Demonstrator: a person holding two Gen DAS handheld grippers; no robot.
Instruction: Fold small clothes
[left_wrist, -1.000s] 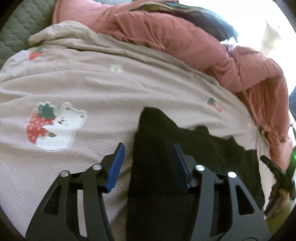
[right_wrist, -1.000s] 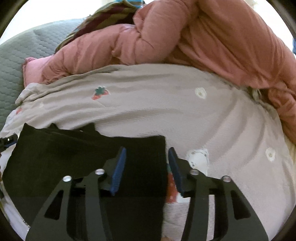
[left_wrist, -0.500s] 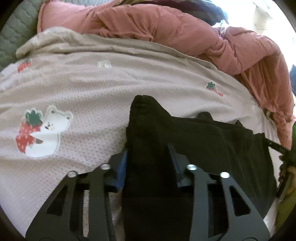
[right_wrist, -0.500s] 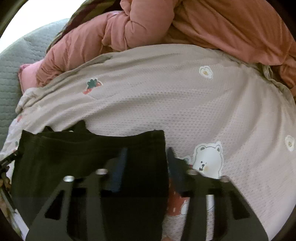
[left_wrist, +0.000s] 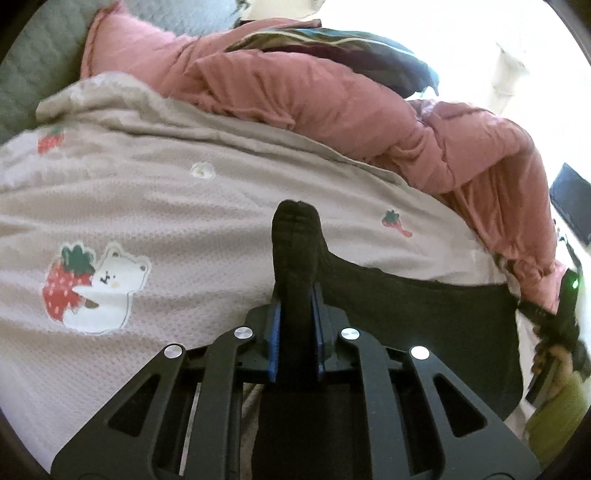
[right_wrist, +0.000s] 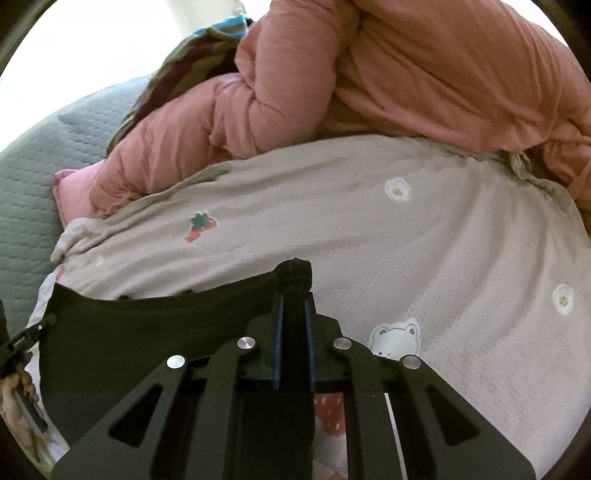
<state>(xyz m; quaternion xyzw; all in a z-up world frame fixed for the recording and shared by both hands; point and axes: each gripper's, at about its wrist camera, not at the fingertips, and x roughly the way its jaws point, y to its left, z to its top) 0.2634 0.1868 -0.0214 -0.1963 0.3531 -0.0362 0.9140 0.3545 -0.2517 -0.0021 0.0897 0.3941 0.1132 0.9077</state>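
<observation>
Your left tool (left_wrist: 295, 317) and right tool (right_wrist: 294, 321) each pinch a corner of the black garment (left_wrist: 424, 314), stretched left-right across the strawberry-print blanket (left_wrist: 166, 206), pink duvet (left_wrist: 332, 110) bunched beyond.

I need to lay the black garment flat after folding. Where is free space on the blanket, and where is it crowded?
Free: the beige blanket between the bear print and the pink quilt, also its right side. Crowded: the back, under the quilt, and the near edge, where both grippers pinch the black garment.

Beige strawberry-and-bear blanket (left_wrist: 184, 206), rumpled pink quilt (right_wrist: 424, 74) behind, grey-green quilted cover (right_wrist: 33, 192)
</observation>
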